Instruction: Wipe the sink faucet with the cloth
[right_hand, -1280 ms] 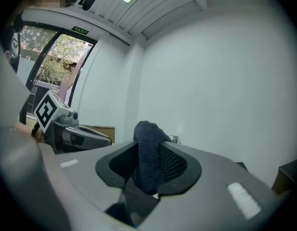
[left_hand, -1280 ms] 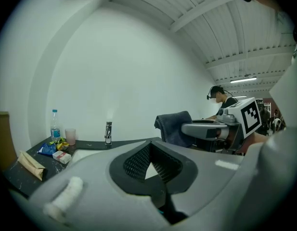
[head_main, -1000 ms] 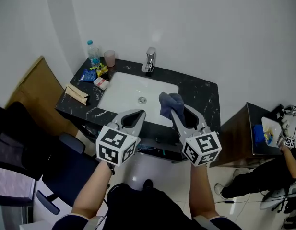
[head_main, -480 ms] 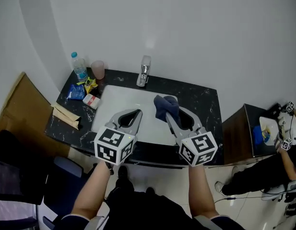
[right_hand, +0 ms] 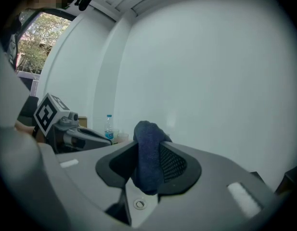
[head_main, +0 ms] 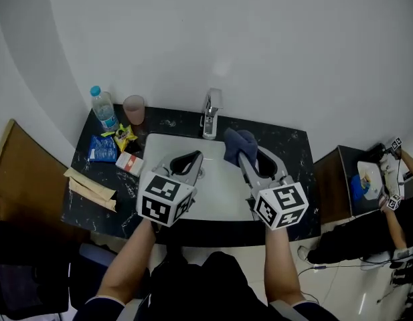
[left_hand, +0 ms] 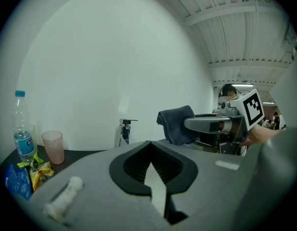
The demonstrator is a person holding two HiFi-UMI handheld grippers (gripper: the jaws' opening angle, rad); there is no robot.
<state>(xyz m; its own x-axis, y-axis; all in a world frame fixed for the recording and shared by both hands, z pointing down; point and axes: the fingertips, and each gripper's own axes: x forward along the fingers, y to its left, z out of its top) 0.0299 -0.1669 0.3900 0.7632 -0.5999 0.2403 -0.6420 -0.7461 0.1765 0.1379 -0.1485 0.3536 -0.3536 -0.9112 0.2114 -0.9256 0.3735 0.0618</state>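
A plain white wall point(head_main: 260, 39) backs the black marbled desk point(head_main: 296, 152). Pale floor tiles point(head_main: 326, 293) lie below, and a brown board point(head_main: 19, 172) leans at left.

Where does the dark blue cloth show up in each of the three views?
Head view: the cloth sits right of centre, bunched at the tip of the right gripper, just right of the faucet.
Left gripper view: the cloth is right of centre, hanging from the other gripper's tip.
Right gripper view: the cloth is at centre, clamped between the jaws.
Shared landmark: the water bottle.
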